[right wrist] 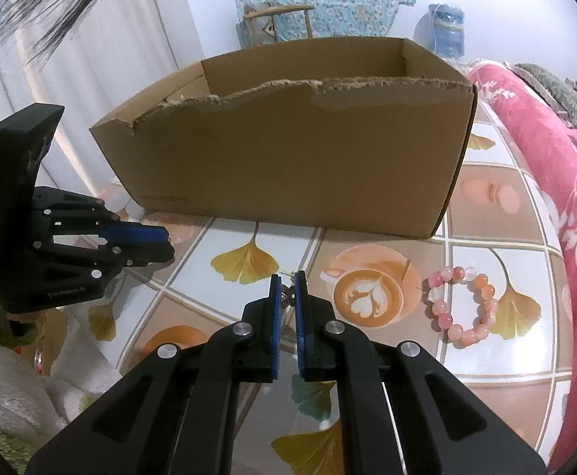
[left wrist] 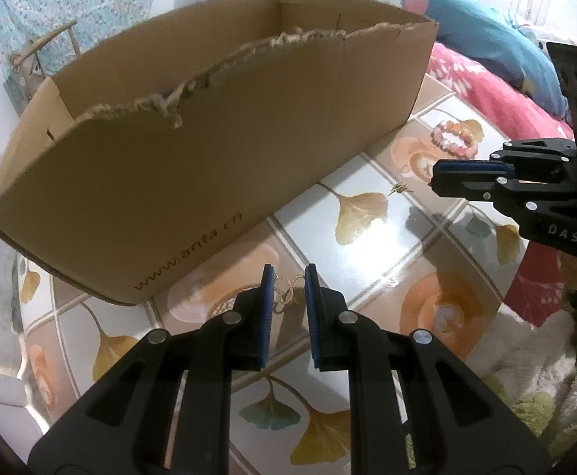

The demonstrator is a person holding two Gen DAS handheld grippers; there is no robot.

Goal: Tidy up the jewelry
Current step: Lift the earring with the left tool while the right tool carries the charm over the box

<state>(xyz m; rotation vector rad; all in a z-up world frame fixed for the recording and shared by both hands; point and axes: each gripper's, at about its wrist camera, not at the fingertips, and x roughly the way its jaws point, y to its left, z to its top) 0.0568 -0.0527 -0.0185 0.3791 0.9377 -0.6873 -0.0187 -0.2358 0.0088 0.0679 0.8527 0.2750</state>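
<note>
The left gripper (left wrist: pixel 289 277) stands narrowly parted with a gold chain-link piece (left wrist: pixel 288 291) lying between its fingertips. The right gripper (right wrist: pixel 287 283) pinches a small metallic trinket (right wrist: pixel 286 295) between nearly closed pads; a pink bead bracelet (right wrist: pixel 462 303) lies right of its fingers, the cardboard box (right wrist: pixel 288 166) ahead

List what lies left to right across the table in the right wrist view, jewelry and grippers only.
left gripper → right gripper, closed on a small metal piece → pink beaded bracelet. The cardboard box spans behind them all, so it has no place in the order.

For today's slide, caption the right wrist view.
Right tool nips a small earring before the cardboard box, bead bracelet alongside.
</note>
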